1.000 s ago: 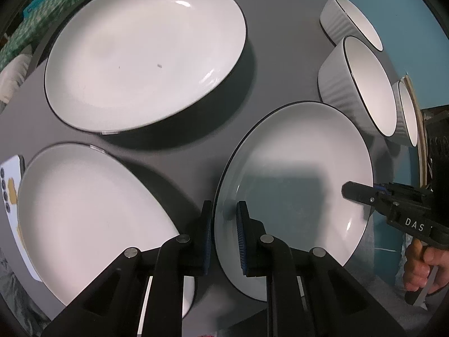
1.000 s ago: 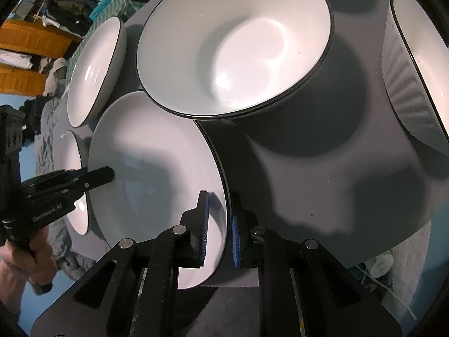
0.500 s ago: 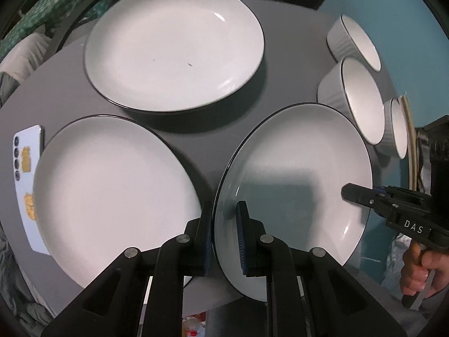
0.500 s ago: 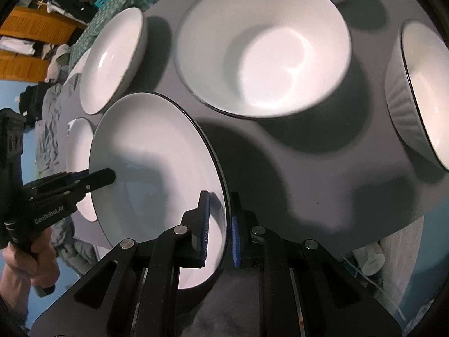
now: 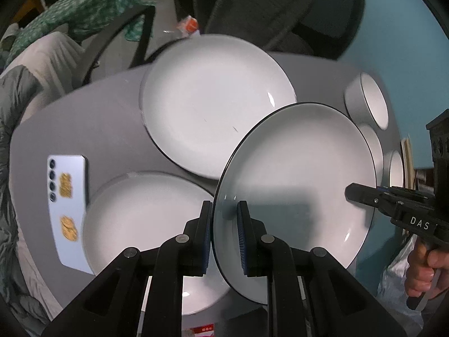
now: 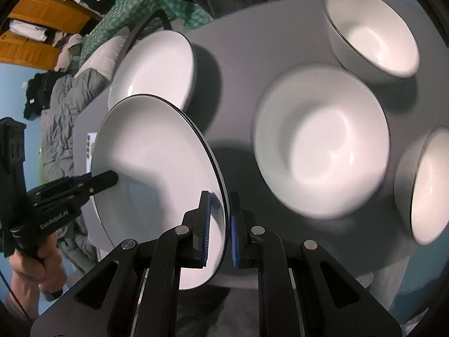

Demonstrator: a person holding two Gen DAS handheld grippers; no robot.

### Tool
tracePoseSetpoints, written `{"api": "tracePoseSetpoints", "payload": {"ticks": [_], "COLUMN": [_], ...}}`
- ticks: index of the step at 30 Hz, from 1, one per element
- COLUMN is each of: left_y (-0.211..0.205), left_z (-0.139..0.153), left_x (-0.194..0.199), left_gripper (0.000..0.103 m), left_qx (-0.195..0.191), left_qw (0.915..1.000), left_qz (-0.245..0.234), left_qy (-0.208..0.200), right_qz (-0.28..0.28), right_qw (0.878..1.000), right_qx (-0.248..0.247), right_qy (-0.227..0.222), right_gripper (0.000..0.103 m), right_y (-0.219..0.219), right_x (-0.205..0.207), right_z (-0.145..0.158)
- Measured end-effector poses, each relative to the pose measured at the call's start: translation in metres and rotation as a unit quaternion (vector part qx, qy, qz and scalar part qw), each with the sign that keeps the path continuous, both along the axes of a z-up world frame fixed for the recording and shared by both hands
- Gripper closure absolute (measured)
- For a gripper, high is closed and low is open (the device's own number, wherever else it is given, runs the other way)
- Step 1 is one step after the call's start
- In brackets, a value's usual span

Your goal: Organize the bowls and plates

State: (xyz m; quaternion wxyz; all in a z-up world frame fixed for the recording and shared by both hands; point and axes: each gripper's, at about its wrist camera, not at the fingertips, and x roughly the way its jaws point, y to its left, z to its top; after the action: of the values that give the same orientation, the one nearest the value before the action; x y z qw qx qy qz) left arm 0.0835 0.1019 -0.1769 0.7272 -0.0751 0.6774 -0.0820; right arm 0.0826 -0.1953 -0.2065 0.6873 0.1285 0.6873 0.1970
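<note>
Both grippers hold one white black-rimmed plate (image 5: 297,185) by opposite rims, lifted above the grey table (image 5: 92,129). My left gripper (image 5: 223,236) is shut on its near rim. My right gripper (image 6: 219,230) is shut on the other rim of the plate (image 6: 151,163); it also shows in the left wrist view (image 5: 364,196). Two more plates lie on the table, one far (image 5: 213,104), one near left (image 5: 146,224). Three white bowls stand to the right: a wide one (image 6: 322,140), a far one (image 6: 370,39), and one at the right edge (image 6: 423,185).
A phone (image 5: 68,207) lies on the table's left side beside the near plate. A dark office chair (image 5: 269,8) stands behind the table. Bedding and a green patterned cloth (image 5: 81,8) lie beyond the left edge. The wall at right is teal.
Both grippers have raised the held plate higher above the table. The table, the other plates and the bowls now look smaller and farther below.
</note>
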Motion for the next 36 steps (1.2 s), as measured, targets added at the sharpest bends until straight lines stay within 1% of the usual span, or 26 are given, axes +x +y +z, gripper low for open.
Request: {"api": "tracePoseSetpoints", "payload": {"ticks": [2,3,5,11,13,15,19,21,29,33,36], "left_y": [-0.014,-0.032,-0.026,-0.009,-0.009,-0.012,-0.009,-0.008,-0.008,-0.01,-0.013], "left_z": [-0.006,-0.014,-0.016,-0.026,-0.031,-0.035,-0.041,-0.046,-0.053,-0.059,-0.059], "left_x": [0.005,0.004,0.009,0.042,0.053,0.068,0.082,0.089,0.091,0.089,0.088], "left_gripper": [0.086,0.086,0.086,0.085,0.085,0.085,0.085,0.085,0.085,0.085,0.085], "left_qx": [0.005,0.008,0.012,0.023,0.025,0.028,0.037,0.042,0.054,0.059,0.063], "left_qw": [0.9999,0.9999,0.9997,0.9985,0.998,0.9974,0.9963,0.9958,0.9948,0.9946,0.995], "left_qz": [0.008,0.012,0.02,0.05,0.059,0.067,0.077,0.081,0.084,0.08,0.073], "left_qy": [-0.004,-0.007,-0.009,-0.006,-0.003,0.001,0.007,0.01,0.021,0.029,0.025], "right_qz": [0.01,0.016,0.025,0.053,0.062,0.069,0.079,0.084,0.096,0.101,0.105], "right_qw": [1.0,1.0,1.0,0.999,0.998,0.998,0.997,0.996,0.995,0.994,0.994], "right_qx": [0.0,0.001,0.002,0.005,0.006,0.006,0.005,0.005,0.0,-0.01,-0.022], "right_qy": [-0.005,-0.008,-0.011,-0.011,-0.008,-0.004,0.002,0.008,0.022,0.026,0.024], "right_gripper": [0.091,0.091,0.091,0.091,0.091,0.091,0.091,0.091,0.09,0.091,0.09], "right_y": [0.01,0.016,0.028,0.06,0.061,0.071,0.083,0.082,0.085,0.087,0.088], "right_x": [0.011,0.019,0.029,0.064,0.075,0.087,0.101,0.109,0.123,0.123,0.123], "right_z": [0.002,0.003,0.004,0.0,-0.003,-0.006,-0.012,-0.015,-0.023,-0.026,-0.028]}}
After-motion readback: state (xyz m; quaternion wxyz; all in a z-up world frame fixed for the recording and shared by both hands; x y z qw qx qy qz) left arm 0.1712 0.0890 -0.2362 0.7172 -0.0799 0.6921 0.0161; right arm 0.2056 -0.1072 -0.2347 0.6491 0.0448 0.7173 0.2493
